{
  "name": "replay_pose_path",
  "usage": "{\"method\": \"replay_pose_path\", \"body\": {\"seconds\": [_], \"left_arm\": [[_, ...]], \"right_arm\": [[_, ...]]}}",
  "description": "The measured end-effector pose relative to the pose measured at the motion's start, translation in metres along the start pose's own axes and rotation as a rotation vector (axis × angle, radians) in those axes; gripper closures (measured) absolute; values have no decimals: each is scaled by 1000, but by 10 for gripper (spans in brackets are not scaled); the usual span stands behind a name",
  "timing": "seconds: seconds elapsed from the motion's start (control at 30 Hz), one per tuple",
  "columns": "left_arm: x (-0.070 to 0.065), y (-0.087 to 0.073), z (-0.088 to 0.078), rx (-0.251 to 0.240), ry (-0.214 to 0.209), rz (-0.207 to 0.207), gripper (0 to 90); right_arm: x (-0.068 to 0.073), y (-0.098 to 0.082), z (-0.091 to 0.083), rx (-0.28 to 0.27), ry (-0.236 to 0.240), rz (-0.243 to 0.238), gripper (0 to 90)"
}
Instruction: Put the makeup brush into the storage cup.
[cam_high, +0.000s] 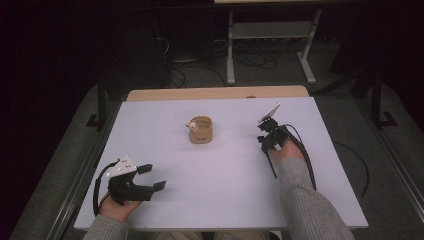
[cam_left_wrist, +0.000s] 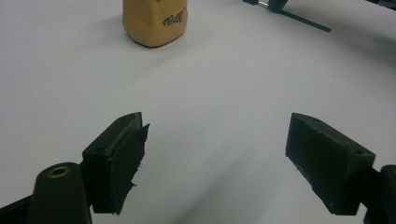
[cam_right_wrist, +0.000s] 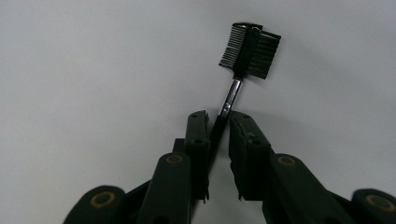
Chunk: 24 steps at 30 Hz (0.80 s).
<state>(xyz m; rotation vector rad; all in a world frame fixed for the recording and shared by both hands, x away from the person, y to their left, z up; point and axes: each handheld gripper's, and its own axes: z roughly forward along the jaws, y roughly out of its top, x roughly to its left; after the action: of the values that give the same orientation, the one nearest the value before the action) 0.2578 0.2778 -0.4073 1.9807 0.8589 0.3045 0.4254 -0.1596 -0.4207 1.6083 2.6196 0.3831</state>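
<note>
Comb (cam_right_wrist: 250, 50) head-forward between right tool (cam_right_wrist: 219, 122) pads

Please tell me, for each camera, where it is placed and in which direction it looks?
High view: above the person's side, looking forward and down at the white table; both forearms show.
Left gripper view: on the left gripper, facing the tan round cup; open jaws.
Right gripper view: on the right gripper, gripping a small black comb-brush.
Shared: the cup.

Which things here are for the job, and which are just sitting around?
For the job:
- brush, its handle clamped in the right gripper
- tan cup, likely where it goes

Just there:
- left gripper, open with nothing in it
- white table
- cables and a metal frame on the floor behind
</note>
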Motion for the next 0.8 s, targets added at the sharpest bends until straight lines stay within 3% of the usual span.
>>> {"method": "replay_pose_path", "body": {"seconds": [0.3,0.5,0.8], "left_arm": [[-1,1,0,3,-2,11,191],[0,1,0,1,-5,9,192],[-1,0,1,2,-8,1,192]], "right_arm": [[-2,1,0,3,-4,18,839],[-5,0,0,-1,6,0,847],[-12,-6,-3,-52,80,-2,848]]}}
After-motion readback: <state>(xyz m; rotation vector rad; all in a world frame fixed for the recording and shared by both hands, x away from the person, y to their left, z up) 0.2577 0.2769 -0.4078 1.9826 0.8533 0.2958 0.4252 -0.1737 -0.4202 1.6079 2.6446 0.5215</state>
